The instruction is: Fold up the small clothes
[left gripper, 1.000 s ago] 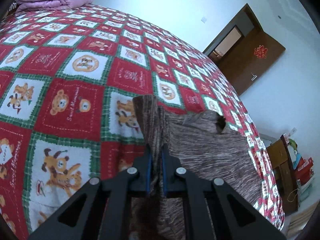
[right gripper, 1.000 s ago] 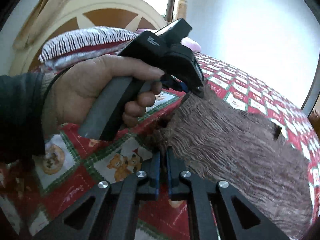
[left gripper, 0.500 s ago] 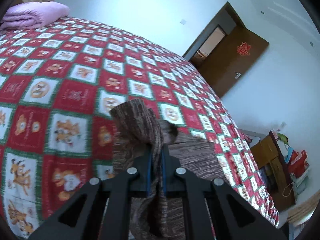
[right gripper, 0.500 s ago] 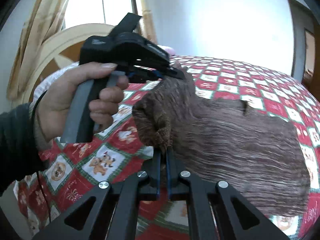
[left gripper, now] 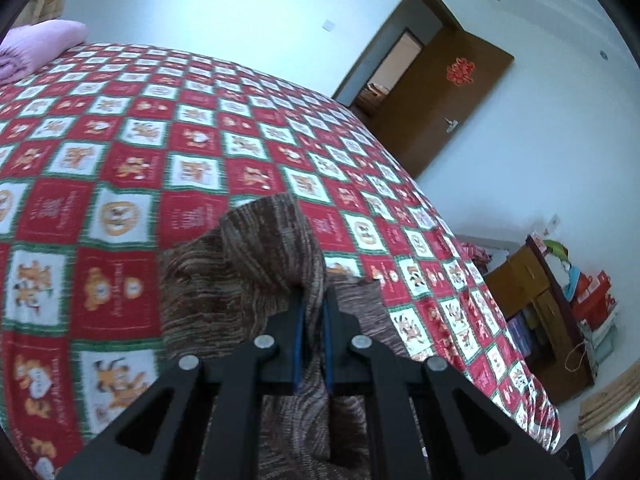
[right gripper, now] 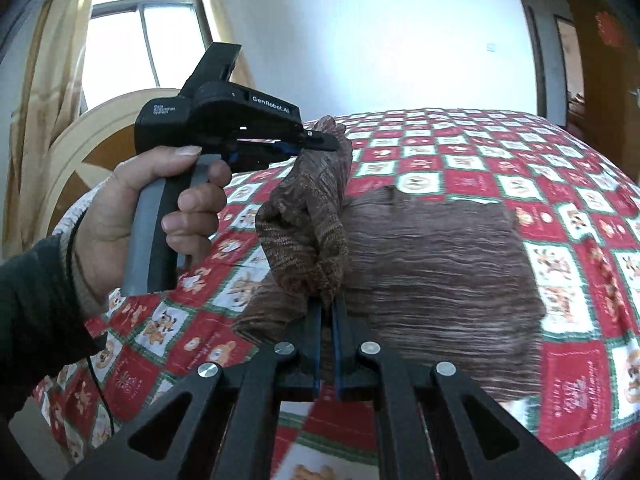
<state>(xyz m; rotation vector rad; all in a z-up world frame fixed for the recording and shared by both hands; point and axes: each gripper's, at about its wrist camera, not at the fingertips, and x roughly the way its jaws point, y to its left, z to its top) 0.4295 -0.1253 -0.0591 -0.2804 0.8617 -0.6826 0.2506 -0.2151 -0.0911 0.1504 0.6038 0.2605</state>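
A brown knitted garment (right gripper: pixel 440 264) lies on the red, white and green checked bedspread (right gripper: pixel 460 168). Its left edge is lifted off the bed. My left gripper (left gripper: pixel 313 300) is shut on one corner of the garment (left gripper: pixel 256 252) and holds it up; it also shows in the right wrist view (right gripper: pixel 320 142), held by a hand. My right gripper (right gripper: pixel 326 300) is shut on the other corner of the same edge. The lifted cloth hangs bunched between the two grippers. The rest of the garment lies flat to the right.
A folded purple blanket (left gripper: pixel 36 48) lies at the far end of the bed. A wooden headboard (right gripper: pixel 80 152) and a window (right gripper: pixel 132 44) are behind the left hand. A brown door (left gripper: pixel 444 96) and a cluttered wooden cabinet (left gripper: pixel 548 300) stand beyond the bed.
Both grippers have risen with the garment's edge, lifting it off the bedspread. The lifted cloth now hangs higher and folds over toward the flat part.
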